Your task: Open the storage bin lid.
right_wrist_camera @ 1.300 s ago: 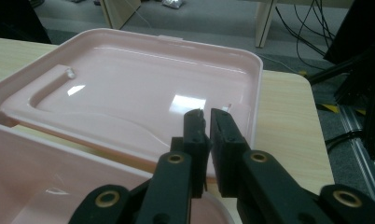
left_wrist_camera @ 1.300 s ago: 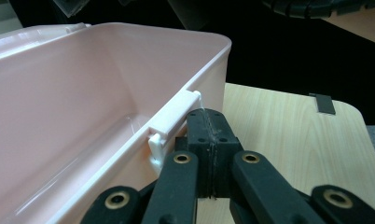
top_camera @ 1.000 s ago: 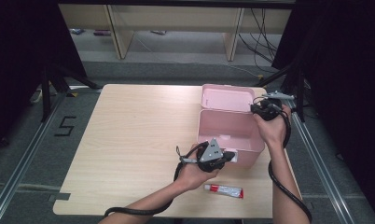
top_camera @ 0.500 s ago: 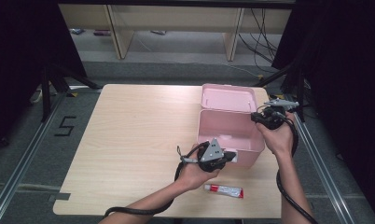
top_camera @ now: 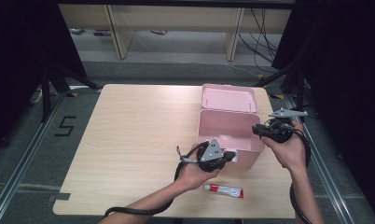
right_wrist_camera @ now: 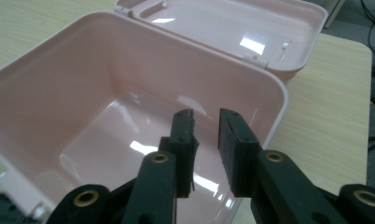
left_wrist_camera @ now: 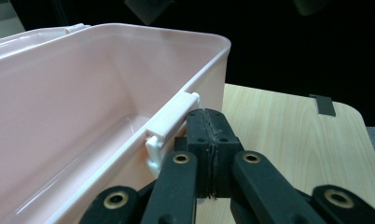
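The pink box [top_camera: 230, 135] sits open at the right of the table [top_camera: 129, 140]. The left gripper [top_camera: 226, 156] is clenched, seemingly on the box's front latch [left_wrist_camera: 169, 123], steadying it. The right gripper [right_wrist_camera: 205, 140], its jaws just opening with nothing between them, points over the box's right rim.

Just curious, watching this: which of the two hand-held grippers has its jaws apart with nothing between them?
The right gripper, held over the open pink box: a gap shows between its pads. The left gripper is pinched shut by the box's front latch.
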A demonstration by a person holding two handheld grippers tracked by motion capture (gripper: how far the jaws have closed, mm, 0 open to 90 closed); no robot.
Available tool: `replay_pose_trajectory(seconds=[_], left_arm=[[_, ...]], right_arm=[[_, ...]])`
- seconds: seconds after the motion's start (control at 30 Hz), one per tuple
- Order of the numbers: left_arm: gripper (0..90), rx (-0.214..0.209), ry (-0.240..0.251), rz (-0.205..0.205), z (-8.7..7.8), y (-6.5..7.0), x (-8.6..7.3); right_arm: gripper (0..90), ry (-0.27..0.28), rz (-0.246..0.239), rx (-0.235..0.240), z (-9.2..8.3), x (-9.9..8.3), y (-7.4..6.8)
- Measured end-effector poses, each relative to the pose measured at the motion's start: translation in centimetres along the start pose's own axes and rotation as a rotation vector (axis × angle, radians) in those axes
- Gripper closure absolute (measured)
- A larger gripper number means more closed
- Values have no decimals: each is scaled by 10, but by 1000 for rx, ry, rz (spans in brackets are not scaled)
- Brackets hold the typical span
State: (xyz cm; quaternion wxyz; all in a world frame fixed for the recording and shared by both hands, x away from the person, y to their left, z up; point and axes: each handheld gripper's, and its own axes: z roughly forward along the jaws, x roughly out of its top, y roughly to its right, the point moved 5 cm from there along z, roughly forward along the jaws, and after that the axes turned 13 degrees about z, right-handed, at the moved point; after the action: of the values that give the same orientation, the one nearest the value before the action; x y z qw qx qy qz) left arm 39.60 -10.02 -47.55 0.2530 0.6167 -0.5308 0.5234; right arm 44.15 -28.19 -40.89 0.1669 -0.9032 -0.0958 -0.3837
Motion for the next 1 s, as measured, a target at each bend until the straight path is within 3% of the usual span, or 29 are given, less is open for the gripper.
replay_pose_trajectory(seconds=[0.03, 0.07, 0.2, 0.23, 0.27, 0.3, 0.37, 0.4, 0.43, 0.53, 0.57, 0.63, 0.7, 0.8, 0.97, 1.0], left_arm=[[884, 2, 2, 1, 0, 0, 0], [879, 0, 1, 8, 0, 0, 1], [852, -3, -3, 11, -1, -1, 2], [850, -3, -2, 9, -1, -1, 2], [850, -3, -1, 10, -1, -1, 2], [847, -4, 0, 8, -1, 0, 3], [834, -2, 2, 7, -1, 0, 3], [825, -4, -1, 13, -2, 0, 3], [820, -3, 3, 13, -2, 0, 4], [815, 0, 15, 14, -5, 0, 8], [810, 3, 17, 14, -8, 0, 11], [804, 2, 19, 24, -11, -1, 13], [796, 7, 21, 21, -15, -1, 15], [786, 8, 24, 20, -22, -2, 15], [764, 7, 19, 6, -34, -5, 15], [747, 1, 14, 4, -37, -6, 14]], right_arm=[[752, 0, 0, 0, 0, 0, 0], [740, -1, -38, 4, -3, -4, 0], [721, -27, -38, 27, -10, -13, -6], [719, -2, -68, 18, -10, -14, -5], [717, -28, -54, 22, -13, -15, -7], [714, -13, -69, 32, -13, -16, -7], [707, -34, -61, 33, -15, -20, -10], [706, -20, -106, 31, -15, -20, -7], [705, -31, -56, 33, -17, -22, -11], [702, -26, -84, 31, -18, -23, -10], [697, -40, -46, 50, -19, -26, -14], [696, -36, -74, 52, -19, -27, -13], [696, -34, -51, 55, -19, -30, -15], [696, -36, -89, 65, -19, -32, -15], [693, -57, -72, 58, -23, -38, -18], [687, -44, -89, 65, -22, -39, -18]])
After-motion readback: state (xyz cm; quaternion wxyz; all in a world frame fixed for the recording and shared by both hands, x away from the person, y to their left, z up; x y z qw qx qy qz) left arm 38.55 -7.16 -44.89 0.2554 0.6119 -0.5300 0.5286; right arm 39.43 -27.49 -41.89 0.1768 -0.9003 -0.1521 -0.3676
